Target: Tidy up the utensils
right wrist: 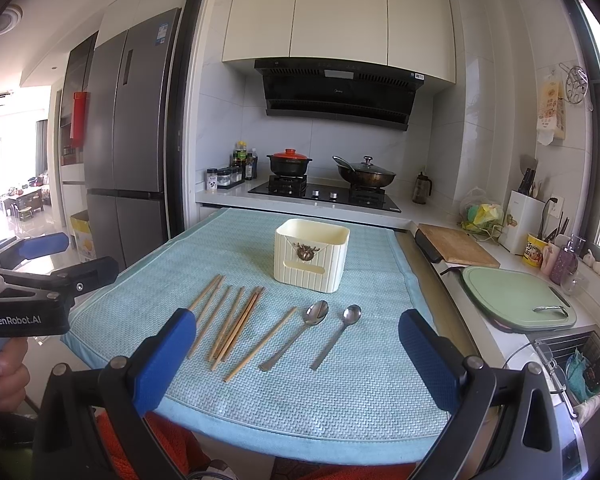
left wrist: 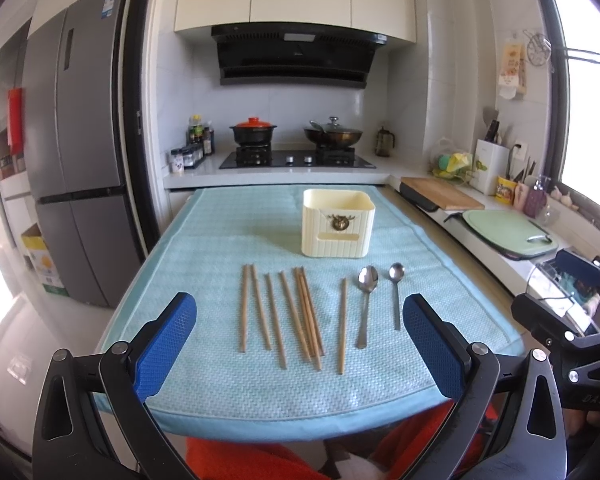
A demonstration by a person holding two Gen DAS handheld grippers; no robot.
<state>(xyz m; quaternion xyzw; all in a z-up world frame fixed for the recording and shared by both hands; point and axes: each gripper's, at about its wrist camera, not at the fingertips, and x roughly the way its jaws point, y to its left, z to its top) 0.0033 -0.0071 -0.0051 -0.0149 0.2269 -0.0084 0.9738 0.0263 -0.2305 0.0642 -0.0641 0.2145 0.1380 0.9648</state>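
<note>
Several wooden chopsticks lie side by side on a light blue mat. Two metal spoons lie to their right: a larger one and a smaller one. A cream utensil holder stands upright behind them. My left gripper is open and empty above the mat's near edge. My right gripper is open and empty, also at the near edge.
A counter to the right holds a wooden board, a green cutting board and a dish rack. A stove with a red-lidded pot and a wok stands behind. A fridge stands left.
</note>
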